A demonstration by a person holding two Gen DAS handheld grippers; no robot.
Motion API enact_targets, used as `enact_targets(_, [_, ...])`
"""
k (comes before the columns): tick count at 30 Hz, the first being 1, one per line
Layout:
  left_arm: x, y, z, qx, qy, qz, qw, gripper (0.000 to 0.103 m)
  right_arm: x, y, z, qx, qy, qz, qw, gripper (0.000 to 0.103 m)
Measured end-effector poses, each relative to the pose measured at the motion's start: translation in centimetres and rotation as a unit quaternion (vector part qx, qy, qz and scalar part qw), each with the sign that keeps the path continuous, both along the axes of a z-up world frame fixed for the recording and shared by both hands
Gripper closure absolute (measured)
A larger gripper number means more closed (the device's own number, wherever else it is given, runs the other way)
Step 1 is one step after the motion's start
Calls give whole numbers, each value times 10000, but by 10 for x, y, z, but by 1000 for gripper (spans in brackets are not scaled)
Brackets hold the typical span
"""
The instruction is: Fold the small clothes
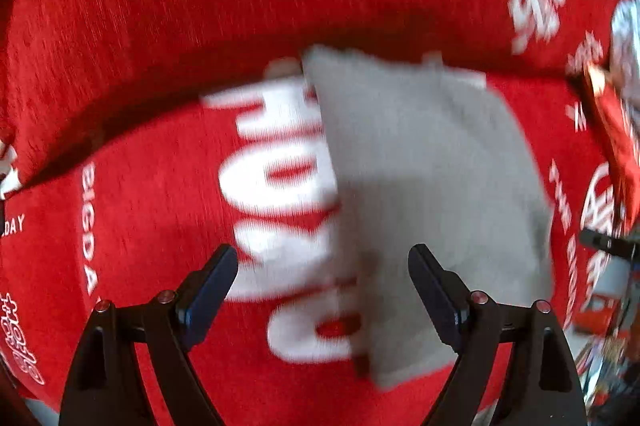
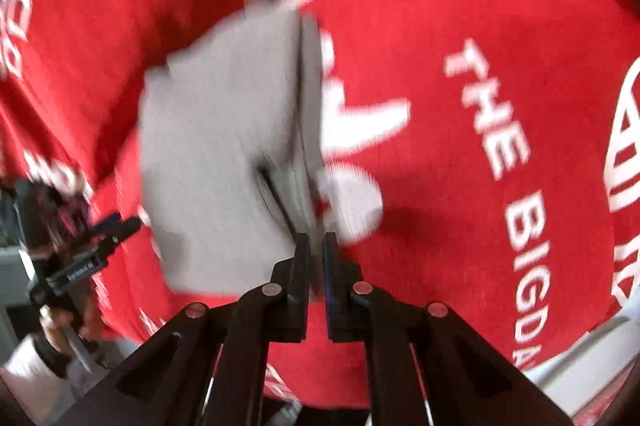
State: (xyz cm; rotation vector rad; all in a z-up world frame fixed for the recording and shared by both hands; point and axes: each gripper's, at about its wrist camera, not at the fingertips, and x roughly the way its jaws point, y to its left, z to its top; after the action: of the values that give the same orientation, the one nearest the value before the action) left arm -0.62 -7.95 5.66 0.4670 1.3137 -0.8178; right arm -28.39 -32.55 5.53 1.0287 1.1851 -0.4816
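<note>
A small grey garment [image 1: 432, 186] lies partly folded on a red cloth [image 1: 160, 26] with white lettering. My left gripper [image 1: 323, 258] is open and empty, hovering just in front of the garment's near left edge. In the right wrist view the grey garment [image 2: 216, 146] is lifted at its near edge, and my right gripper [image 2: 316, 246] is shut on that edge, with folded layers standing up from the jaws. Both views are motion-blurred.
The red cloth [image 2: 480, 186] covers the whole work surface and has a raised fold along the back. The left gripper's body [image 2: 76, 258] and the hand holding it show at the left edge of the right wrist view. Clutter sits at the far right [image 1: 616, 286].
</note>
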Motion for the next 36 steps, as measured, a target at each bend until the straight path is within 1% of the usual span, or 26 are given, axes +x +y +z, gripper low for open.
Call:
enact_targets(2, [10,-14,-2,-13,-104,118,9999,15,21,-7,7,-127,-184,159,9996,96])
enact_targets(4, [14,-37,-12,28,-140,192,9997,15,45,-11,4,-193,-222,384,9988,96])
enact_targets(7, [11,-48,-37,331,-71,213,9992,15,76,-8,-6,-221,-191,643,9975,96])
enact_targets(9, [5,-49,-51,379,48,258,9989,15,84,-1,-23,-269,99,826,9962,96])
enact_targets(10, [4,-48,-52,340,58,301,9990,15,84,1,-35,-313,363,903,9948,97])
enact_targets(11, [3,-48,-51,338,57,307,9989,15,82,1,-45,-336,539,956,9934,99])
enact_targets(13, [5,-49,-50,356,97,283,9989,15,75,-2,-51,-342,365,891,9948,101])
enact_targets(17, [4,-50,-48,417,123,193,9989,15,61,-11,-45,-203,379,662,9969,101])
enact_targets(20, [6,-51,-47,464,156,224,9985,15,48,-18,-35,62,147,367,9992,100])
enact_targets(21, [6,-51,-47,475,168,229,9985,15,43,-19,-32,104,82,287,9995,100])
enact_targets(22, [5,-50,-48,483,179,235,9984,15,37,-22,-29,154,28,189,9997,94])
enact_targets(28, [5,-52,-51,521,232,254,9980,15,5,-36,-24,449,-22,-278,9986,93])
enact_targets(30, [5,-53,-51,544,247,251,9979,15,2,-40,-27,519,-39,-366,9980,84])
enact_targets(32, [6,-54,-51,568,260,247,9977,15,1,-40,-31,555,-42,-443,9975,61])
enact_targets(33, [6,-54,-51,578,268,247,9977,15,1,-41,-33,580,-61,-471,9972,60])
enact_targets(36, [6,-55,-52,614,295,273,9973,15,4,-43,-39,679,-108,-523,9963,59])
